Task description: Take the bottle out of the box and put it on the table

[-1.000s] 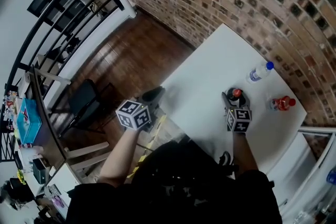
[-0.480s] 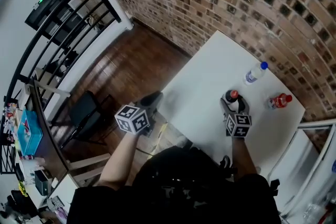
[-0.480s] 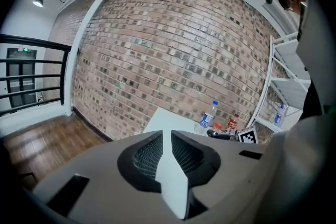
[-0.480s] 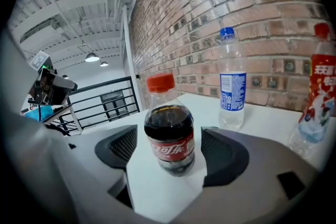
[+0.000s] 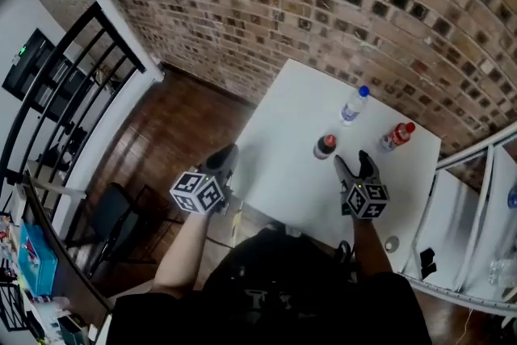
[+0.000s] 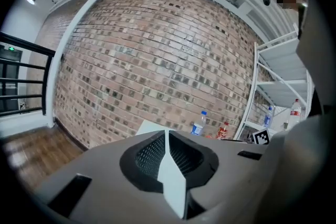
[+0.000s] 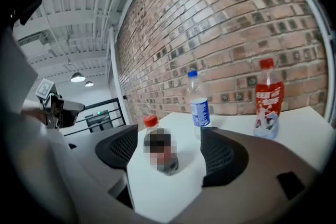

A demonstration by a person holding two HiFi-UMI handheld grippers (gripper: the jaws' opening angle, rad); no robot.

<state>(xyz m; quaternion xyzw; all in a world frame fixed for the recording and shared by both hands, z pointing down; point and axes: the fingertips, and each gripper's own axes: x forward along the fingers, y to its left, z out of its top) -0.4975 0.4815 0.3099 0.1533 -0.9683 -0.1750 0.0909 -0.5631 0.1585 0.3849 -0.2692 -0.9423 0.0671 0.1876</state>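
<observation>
1. Brick wall (image 5: 323,4) runs behind a white table (image 5: 283,174), with wood floor off the table's left edge and white shelving (image 5: 477,198) past its right edge. I see no box in any view.
2. My main worry is the right gripper (image 5: 353,163). It hangs over the table on my side of the dark red-capped bottle (image 5: 325,146), so a careless push forward or a sideways sweep could clip the bottle and topple it.
3. If it fell, I judge it could roll into the blue-capped water bottle (image 5: 354,105) by the far edge, or towards the red drink bottle (image 5: 398,136) near the far right corner.
4. The right jaws are spread wide and grasp nothing. In the right gripper view the dark bottle shows in the gap between them but further out, clear of both pads.
5. The left gripper (image 5: 222,160) hovers at the table's left edge. Its jaws are closing, nearly together, with nothing between them, and it poses little risk where it is.
6. The dark bottle stands upright near the middle of the table, well apart from its two neighbours. To my eye it is already set down.
7. It is small and slim, with dark contents and a red screw cap. I expect a bottle that narrow to tip easily if nudged up near the cap.
</observation>
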